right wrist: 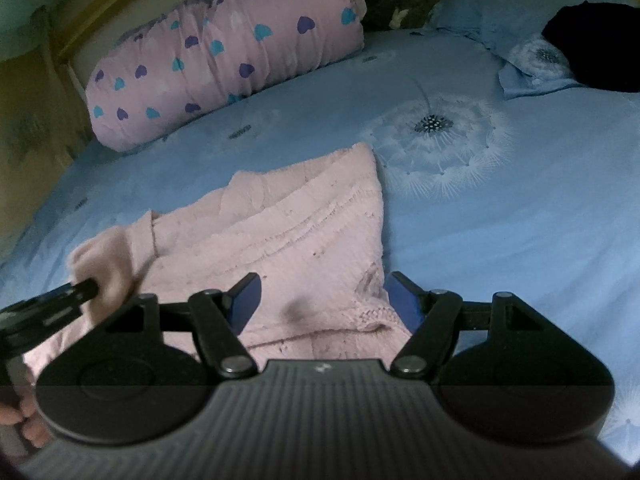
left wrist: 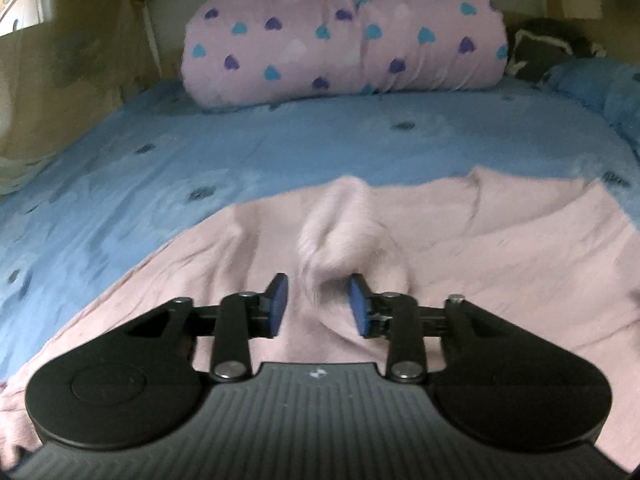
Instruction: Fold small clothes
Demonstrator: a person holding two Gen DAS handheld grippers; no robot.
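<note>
A pale pink knitted garment lies spread on the blue bedsheet. My left gripper is shut on a bunched fold of the pink knit, which rises blurred between its blue pads. The right wrist view shows that same gripper at the left edge with the lifted fold. My right gripper stands open. Its fingers straddle the garment's near right corner, and the hem lies flat between them, ungripped.
A pink heart-print bolster lies along the head of the bed. A blue pillow with a black garment on it sits at the far right, with a dark knitted item behind. A person's fingers show at the lower left.
</note>
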